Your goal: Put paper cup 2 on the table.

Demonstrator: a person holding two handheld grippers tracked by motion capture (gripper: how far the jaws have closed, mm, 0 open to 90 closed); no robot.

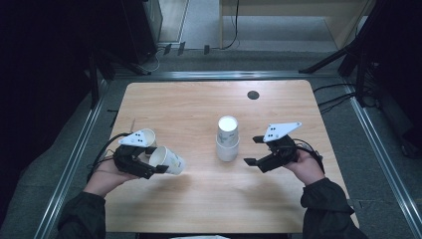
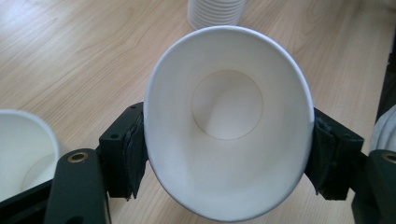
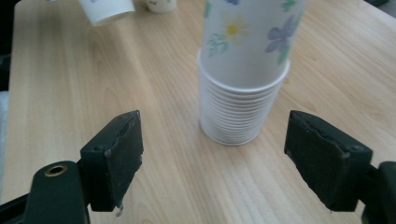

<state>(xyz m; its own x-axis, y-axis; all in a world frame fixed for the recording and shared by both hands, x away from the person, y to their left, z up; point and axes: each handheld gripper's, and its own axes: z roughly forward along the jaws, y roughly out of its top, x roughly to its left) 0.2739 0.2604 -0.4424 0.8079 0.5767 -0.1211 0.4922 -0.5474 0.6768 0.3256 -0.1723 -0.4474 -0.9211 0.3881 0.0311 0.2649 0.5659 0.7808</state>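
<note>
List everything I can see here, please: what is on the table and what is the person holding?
held cup: one, white inside, on its side between the left jaws, mouth toward that gripper's camera
stack: one pile of nested white cups, upside down, mid-table; its top cup has a flower print
loose cup: one, white, on the table behind the left gripper
table: one, light wood
hole: one, dark, round, far right part of the tabletop
floor: grey, beyond the table, with black cables
left gripper: black, jaws shut on the held cup
right gripper: black, jaws open, facing the stack
hands: two, dark sleeves, near edge
</note>
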